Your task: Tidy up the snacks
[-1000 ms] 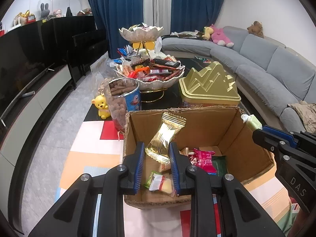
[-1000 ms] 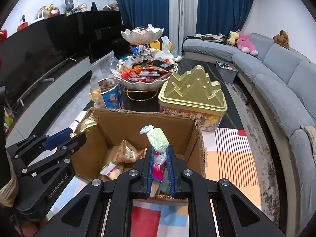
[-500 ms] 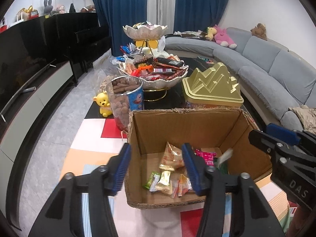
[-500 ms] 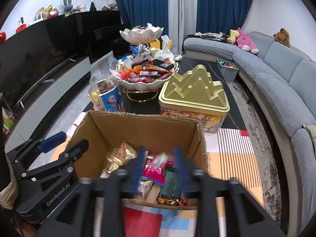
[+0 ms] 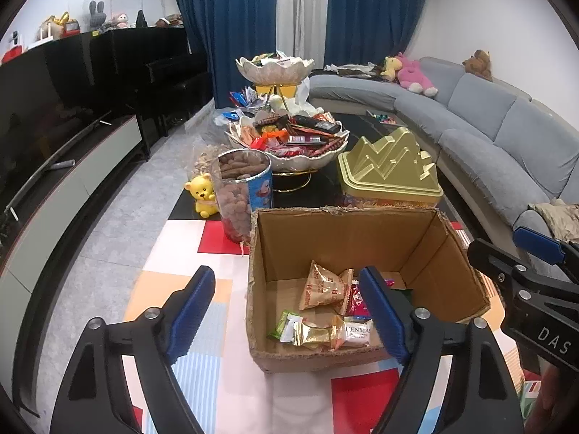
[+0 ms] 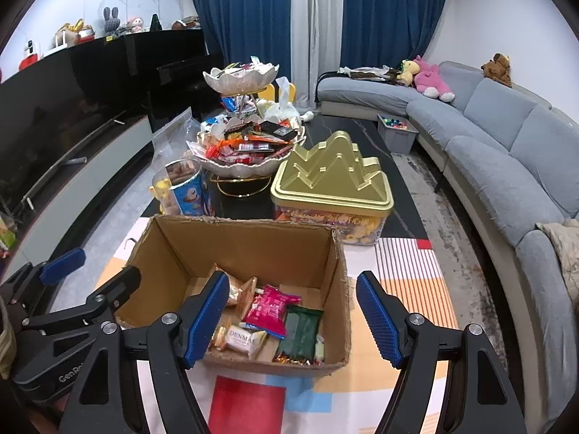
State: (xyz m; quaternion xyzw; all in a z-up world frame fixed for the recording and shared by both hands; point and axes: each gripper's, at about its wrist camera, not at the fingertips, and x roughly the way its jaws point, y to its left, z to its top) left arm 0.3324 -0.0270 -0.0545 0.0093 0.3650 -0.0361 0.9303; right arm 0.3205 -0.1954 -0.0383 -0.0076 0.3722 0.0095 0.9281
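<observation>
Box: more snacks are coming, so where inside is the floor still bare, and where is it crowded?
Bare cardboard shows along the back wall of the box and in its back right corner, behind the pink packet. The front is crowded: pink packet, green packet and white packet overlap there.

Your two cameras look down, close up, from either side, and both see the same box (image 5: 362, 238) (image 6: 253, 242).

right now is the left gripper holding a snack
No, the left gripper has just been opening; its jaws stand wide apart and empty above the cardboard box, snacks lying on its floor.
</observation>
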